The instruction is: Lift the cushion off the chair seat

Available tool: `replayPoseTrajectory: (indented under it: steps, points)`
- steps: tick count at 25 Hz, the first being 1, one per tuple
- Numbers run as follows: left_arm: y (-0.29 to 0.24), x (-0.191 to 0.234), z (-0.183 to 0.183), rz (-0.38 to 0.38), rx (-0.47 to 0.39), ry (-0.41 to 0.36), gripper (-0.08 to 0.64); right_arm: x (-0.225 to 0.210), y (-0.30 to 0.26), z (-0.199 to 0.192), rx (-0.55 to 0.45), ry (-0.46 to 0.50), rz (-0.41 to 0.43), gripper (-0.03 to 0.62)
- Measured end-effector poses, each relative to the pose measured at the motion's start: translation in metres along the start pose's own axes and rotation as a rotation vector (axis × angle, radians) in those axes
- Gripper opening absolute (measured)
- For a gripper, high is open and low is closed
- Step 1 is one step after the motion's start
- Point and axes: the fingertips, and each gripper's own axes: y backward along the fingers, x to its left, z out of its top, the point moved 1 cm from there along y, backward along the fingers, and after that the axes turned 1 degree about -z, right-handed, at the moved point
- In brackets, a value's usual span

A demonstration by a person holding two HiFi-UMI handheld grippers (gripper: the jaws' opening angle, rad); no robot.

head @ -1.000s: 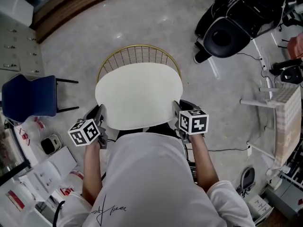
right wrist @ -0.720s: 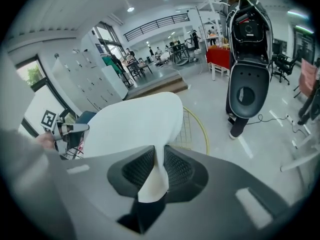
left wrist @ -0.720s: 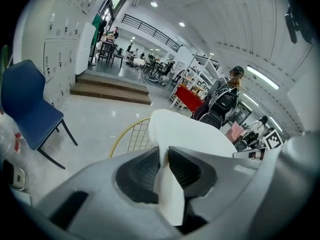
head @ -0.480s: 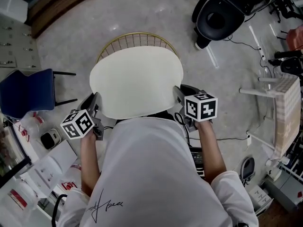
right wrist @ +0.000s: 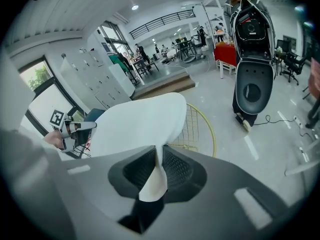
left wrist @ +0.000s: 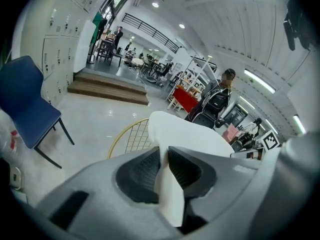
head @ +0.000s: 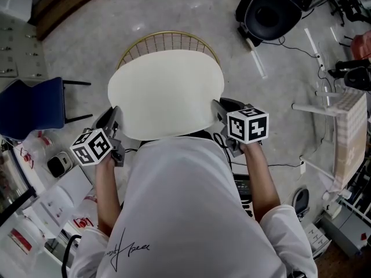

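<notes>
The cushion [head: 166, 94] is a pale, rounded pad that lies over the chair [head: 168, 41]. Only the gold wire back of the chair shows, curving past the cushion's 12 o'clock edge. The seat itself is hidden underneath, so I cannot tell how far the cushion has cleared it.

The left gripper [left wrist: 164, 166] is clamped on the cushion's rim at about 8 o'clock, and the right gripper [right wrist: 159, 166] is clamped on the rim at about 4 o'clock. In each gripper view the ribbed pads pinch a thin fold of the pale cover. The rest of the cushion stretches away from the jaws toward the wire back.

The main risk is the grip itself. Both holds are on the near half, and each takes only a narrow strip of edge. The whole far half hangs unsupported, and that weight could drag the fold out of the pads.

If one side lets go, the cushion would swing down from the other gripper and probably drop onto the seat or the floor.

The far edge could also sag at 12 o'clock and snag on the wire back if the cushion is pulled toward 6 o'clock before it is high enough. Raising one hand faster than the other would tilt the cushion and load one pinch more heavily.
</notes>
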Motion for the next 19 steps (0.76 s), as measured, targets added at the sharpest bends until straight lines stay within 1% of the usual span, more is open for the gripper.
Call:
replayPoseTrajectory:
  steps: [6, 19]
  points:
    - [0.0021, 0.0034, -0.0034, -0.004, 0.001, 0.013, 0.055, 0.0014, -0.0033, 0.0, 0.006, 0.009, 0.008, 0.054]
    - [0.0008, 0.0014, -0.0037, -0.013, 0.001, 0.015, 0.054, 0.0012, -0.0034, -0.0008, 0.006, 0.006, 0.011, 0.054]
